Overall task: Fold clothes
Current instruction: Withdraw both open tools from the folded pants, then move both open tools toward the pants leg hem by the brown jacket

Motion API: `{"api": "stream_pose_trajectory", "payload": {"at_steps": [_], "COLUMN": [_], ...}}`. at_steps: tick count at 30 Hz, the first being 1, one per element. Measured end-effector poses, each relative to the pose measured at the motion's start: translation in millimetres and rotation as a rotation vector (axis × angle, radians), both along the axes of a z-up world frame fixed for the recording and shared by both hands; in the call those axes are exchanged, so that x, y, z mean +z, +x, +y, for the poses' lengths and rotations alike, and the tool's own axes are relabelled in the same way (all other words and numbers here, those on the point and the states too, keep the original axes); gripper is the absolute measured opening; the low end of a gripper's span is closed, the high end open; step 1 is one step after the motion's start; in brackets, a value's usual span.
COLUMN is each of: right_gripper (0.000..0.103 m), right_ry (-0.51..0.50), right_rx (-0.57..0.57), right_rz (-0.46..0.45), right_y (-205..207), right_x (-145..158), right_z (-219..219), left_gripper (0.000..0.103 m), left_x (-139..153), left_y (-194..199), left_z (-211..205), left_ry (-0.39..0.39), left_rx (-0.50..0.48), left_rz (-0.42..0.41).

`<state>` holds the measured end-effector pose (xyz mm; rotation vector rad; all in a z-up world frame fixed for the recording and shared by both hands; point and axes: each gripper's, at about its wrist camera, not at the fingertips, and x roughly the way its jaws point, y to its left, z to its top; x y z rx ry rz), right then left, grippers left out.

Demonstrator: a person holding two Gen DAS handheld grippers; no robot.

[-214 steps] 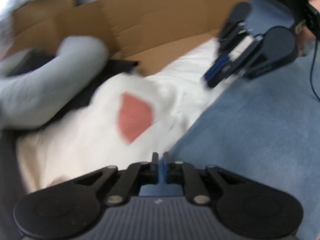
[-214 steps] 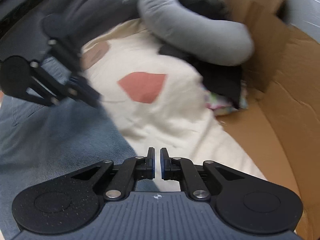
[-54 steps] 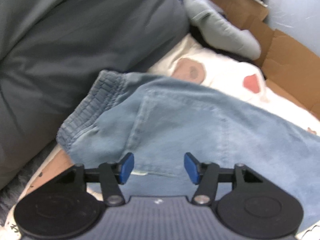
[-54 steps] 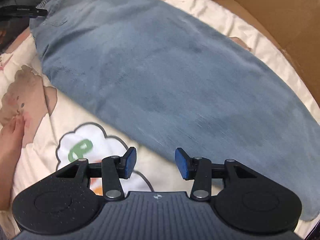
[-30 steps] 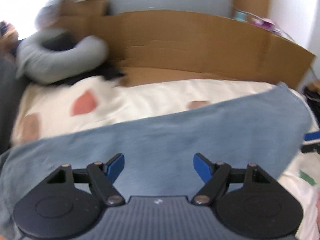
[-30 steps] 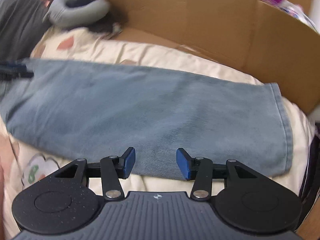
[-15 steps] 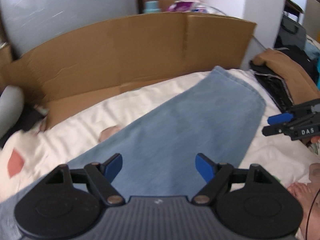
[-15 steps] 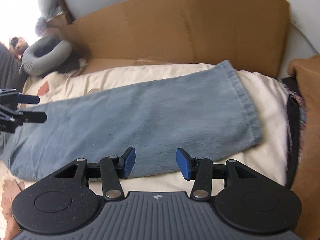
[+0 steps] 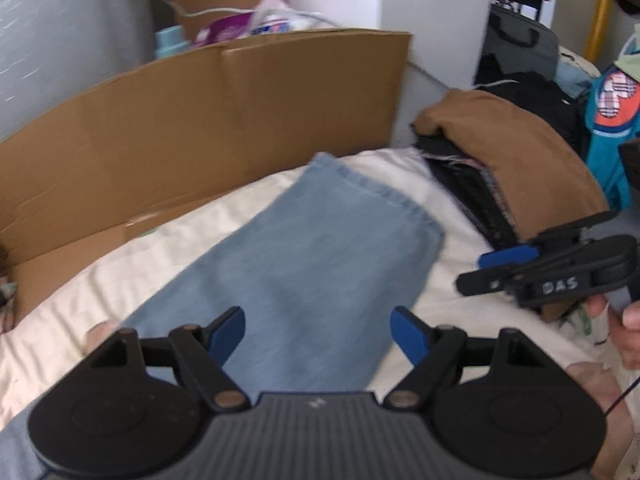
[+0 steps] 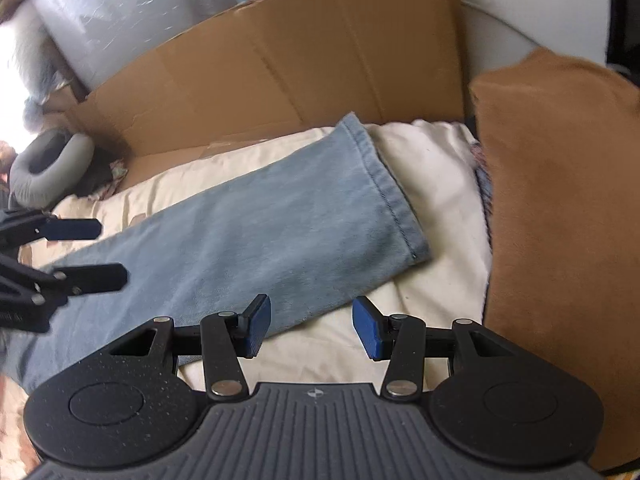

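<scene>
One fold looks done: jeans (image 10: 256,232) lie lengthwise, legs apparently stacked, flat on cream bedsheet (image 10: 436,200), hem toward cardboard (image 10: 280,72). Cross-folds remain. Left gripper (image 9: 318,334) spread wide, empty, above denim. Right gripper (image 10: 312,328) half-spread, empty, near hem.

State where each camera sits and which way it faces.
Left wrist: rides the left gripper, angled down along the jeans toward the cardboard; right gripper and a hand show.
Right wrist: rides the right gripper, facing the jeans' hem; left gripper at left.
Shared: jeans, cardboard, brown garment.
</scene>
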<state>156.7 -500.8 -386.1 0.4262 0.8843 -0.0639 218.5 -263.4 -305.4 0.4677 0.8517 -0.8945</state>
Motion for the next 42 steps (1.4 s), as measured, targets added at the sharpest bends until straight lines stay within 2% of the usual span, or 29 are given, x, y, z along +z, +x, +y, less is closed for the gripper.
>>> {"api": "stream_pose_trajectory", "payload": {"at_steps": [2, 7, 9, 15, 27, 34, 37, 40, 42], "right_gripper": [0.052, 0.052, 0.052, 0.052, 0.052, 0.052, 0.052, 0.052, 0.052], "right_ry": [0.014, 0.015, 0.018, 0.062, 0.128, 0.202, 0.214, 0.221, 0.222], "right_rx": [-0.024, -0.051, -0.060, -0.096, -0.144, -0.221, -0.241, -0.253, -0.261], "right_rz": [-0.005, -0.007, -0.006, 0.020, 0.028, 0.031, 0.023, 0.015, 0.013], "right_y": [-3, -9, -11, -16, -22, -33, -36, -38, -39], "right_x": [-1, -4, -5, -10, -18, -29, -30, -30, -30], "right_z": [-6, -15, -19, -33, -43, -55, -57, -57, -57], "left_gripper": [0.081, 0.072, 0.064, 0.054, 0.055, 0.055, 0.053, 0.043, 0.042], "left_x": [-3, -14, -19, -41, -76, -87, -87, -88, -91], "left_y": [-6, -14, -15, -16, -8, -8, -12, -16, -19], "left_z": [-13, -37, -43, -59, -78, -93, -101, -111, -116], "left_ry": [-0.007, -0.033, -0.044, -0.056, -0.046, -0.066, -0.096, -0.115, -0.117], "left_rx": [-0.004, -0.010, -0.009, -0.023, -0.018, -0.054, -0.084, -0.121, -0.142], "left_rz": [0.005, 0.025, 0.033, 0.053, 0.059, 0.038, 0.011, 0.001, 0.001]}}
